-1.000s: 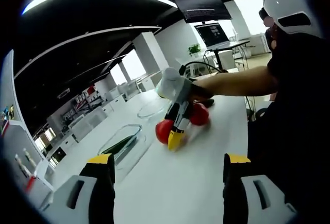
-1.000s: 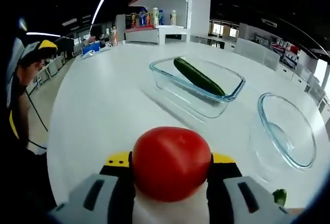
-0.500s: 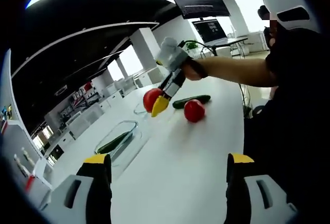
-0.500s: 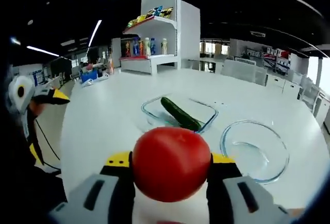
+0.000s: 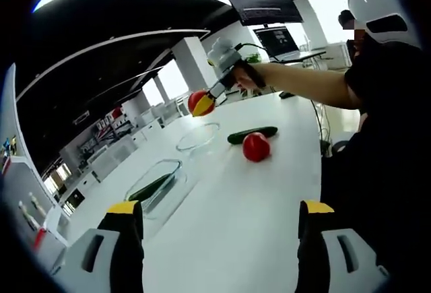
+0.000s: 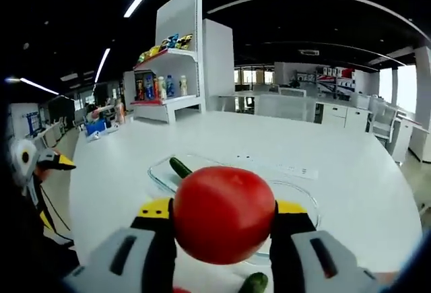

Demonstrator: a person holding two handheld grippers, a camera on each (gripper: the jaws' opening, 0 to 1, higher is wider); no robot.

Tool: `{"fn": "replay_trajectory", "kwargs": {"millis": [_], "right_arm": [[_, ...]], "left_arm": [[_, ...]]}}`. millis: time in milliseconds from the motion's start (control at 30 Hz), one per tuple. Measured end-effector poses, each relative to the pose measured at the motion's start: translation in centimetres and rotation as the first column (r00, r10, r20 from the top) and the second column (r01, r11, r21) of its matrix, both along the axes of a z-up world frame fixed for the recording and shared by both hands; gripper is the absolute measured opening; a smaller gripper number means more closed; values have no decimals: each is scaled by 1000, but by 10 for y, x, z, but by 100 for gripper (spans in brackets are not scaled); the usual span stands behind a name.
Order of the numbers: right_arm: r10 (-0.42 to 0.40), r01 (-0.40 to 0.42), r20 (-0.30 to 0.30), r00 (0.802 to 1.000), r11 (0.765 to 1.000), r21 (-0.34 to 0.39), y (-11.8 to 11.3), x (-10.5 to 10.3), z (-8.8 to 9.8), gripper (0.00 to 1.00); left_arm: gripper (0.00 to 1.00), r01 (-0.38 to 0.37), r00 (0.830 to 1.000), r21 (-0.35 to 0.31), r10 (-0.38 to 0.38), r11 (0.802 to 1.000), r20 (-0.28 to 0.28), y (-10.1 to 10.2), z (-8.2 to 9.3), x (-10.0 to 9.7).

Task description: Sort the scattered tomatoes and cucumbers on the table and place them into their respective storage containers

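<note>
Your right gripper [image 6: 222, 213] squeezes a red tomato [image 6: 223, 214] tight between its two jaws. In the left gripper view you can see that same gripper [image 5: 204, 106] held up in the air over the white table [image 5: 256, 205], with the red tomato [image 5: 198, 102] at its tip. It hangs above the round glass bowl [image 5: 198, 136].

In the right gripper view, the round glass bowl [image 6: 296, 199] sits on the table [image 6: 350, 192] just behind the tomato, and most of it is hidden by the tomato. Behind it, a bit to the left, is the long glass dish [image 6: 165, 174] with a green cucumber [image 6: 180, 167] inside. The end of another cucumber [image 6: 253, 283] peeks out at the bottom of that view, below the tomato.

Your left gripper [image 5: 215, 239] holds nothing. Its two jaws stand wide apart, low over the table. You can see it in the right gripper view too, far off at the left edge [image 6: 42, 163].

In the left gripper view, a second tomato [image 5: 256, 147] lies on the table. A loose cucumber [image 5: 252, 134] lies just behind it, very close. The long glass dish [image 5: 156, 186] is nearer to your left gripper, and the cucumber [image 5: 149, 187] lies in it. The round bowl stands between that dish and the loose cucumber.

A white shelf [image 6: 176, 71] with bottles and packets stands far behind the table in the right gripper view.
</note>
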State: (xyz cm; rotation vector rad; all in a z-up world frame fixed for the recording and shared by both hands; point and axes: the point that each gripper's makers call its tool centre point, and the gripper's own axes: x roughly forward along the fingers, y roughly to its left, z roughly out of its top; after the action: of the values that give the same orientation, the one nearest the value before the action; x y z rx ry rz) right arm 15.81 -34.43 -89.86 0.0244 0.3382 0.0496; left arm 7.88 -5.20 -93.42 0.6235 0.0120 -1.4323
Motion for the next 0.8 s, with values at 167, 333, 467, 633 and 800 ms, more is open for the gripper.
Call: {"fn": "replay_trajectory", "kwargs": {"millis": [167,333,467,633,800], "right_arm": [[-38,39,-37,999,999,30,-26,24,-10,53],[-82,85,-96,992,996,33,-48,47,-33,53],[-115,121,-148,982,992,37,-60,64,-59,52],[-151,144,-181,972,988,-48,-63,75,-87,52],[-176,176,-223,959,984,-20,-61,75,-113,52]], "left_arm": [[95,-1,1000,-2,1,1000,-2,-1,0,0],[95,-19,1000,-21,20,1000,18,1,5,6],[95,-22,1000,-15,22,1000,16,2,4,9],[95,-41,999,-16,41,999,14,5,3,14],[95,-56,998,-13,56,998,10,8,0,20]]}}
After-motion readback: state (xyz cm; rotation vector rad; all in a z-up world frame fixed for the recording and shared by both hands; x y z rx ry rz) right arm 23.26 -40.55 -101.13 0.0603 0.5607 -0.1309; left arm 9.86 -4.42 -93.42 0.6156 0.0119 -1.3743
